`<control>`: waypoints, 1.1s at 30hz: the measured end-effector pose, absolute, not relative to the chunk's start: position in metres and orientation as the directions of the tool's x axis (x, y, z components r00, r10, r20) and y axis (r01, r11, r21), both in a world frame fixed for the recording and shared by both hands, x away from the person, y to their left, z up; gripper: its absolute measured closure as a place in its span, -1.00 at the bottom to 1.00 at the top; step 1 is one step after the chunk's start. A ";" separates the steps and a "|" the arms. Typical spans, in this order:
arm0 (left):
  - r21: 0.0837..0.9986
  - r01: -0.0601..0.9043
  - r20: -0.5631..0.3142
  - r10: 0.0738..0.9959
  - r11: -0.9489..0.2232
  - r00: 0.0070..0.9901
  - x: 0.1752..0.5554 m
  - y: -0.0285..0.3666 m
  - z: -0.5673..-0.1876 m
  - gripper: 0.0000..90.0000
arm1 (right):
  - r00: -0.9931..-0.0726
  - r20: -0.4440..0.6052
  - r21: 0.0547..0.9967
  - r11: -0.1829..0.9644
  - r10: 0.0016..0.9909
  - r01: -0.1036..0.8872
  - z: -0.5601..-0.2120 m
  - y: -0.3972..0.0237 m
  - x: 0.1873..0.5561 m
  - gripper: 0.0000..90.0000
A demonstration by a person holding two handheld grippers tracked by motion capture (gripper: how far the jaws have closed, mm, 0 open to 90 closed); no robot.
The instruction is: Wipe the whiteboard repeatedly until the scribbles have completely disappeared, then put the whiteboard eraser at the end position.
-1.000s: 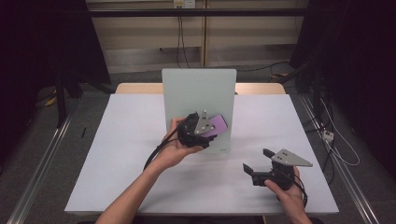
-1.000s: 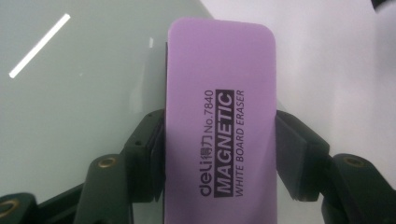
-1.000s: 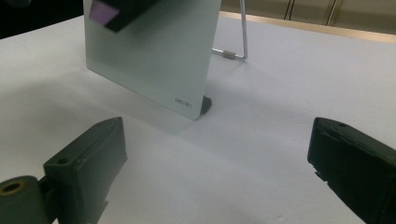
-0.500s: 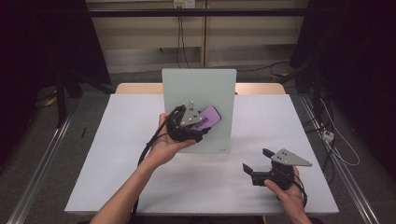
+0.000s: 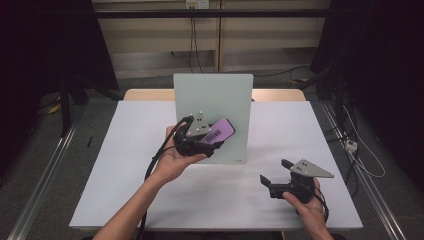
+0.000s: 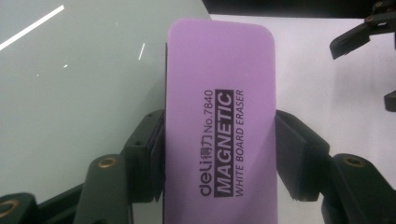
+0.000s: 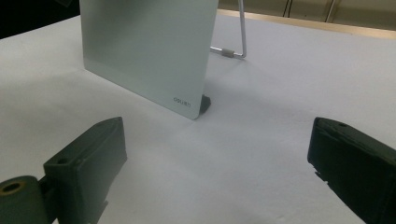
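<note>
The purple eraser point(image 6: 219, 130) is clamped in the left claw point(image 5: 207, 142), held against the upright whiteboard point(image 5: 212, 95) at the bench's point(image 5: 115, 165) centre. If the wipe presses too hard, the propped board could tip backward. The right claw point(image 5: 274, 172) rests at four o'clock, jaws wide, empty. No containers here.
</note>
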State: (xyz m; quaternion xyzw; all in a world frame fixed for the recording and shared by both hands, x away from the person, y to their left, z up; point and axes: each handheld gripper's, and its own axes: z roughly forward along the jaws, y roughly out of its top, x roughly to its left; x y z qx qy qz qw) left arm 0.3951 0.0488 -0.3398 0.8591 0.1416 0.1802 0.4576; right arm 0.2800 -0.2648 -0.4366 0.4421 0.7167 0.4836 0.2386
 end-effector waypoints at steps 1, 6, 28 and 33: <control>0.837 0.087 0.174 0.413 -0.541 0.894 0.395 0.051 -0.339 -0.10 | -0.497 0.084 0.904 0.144 0.864 0.403 -0.437 -0.264 0.280 -0.90; 0.833 0.108 0.158 0.420 -0.543 0.894 0.395 0.056 -0.337 -0.10 | -0.504 0.084 0.906 0.145 0.860 0.398 -0.436 -0.265 0.280 -0.90; 0.811 0.155 0.073 0.360 -0.564 0.930 0.381 0.067 -0.338 -0.09 | -0.498 0.085 0.909 0.138 0.863 0.393 -0.435 -0.269 0.278 -0.90; 0.771 0.179 0.028 0.314 -0.611 0.949 0.380 0.065 -0.345 -0.09 | -0.494 0.085 0.909 0.136 0.865 0.395 -0.434 -0.268 0.279 -0.90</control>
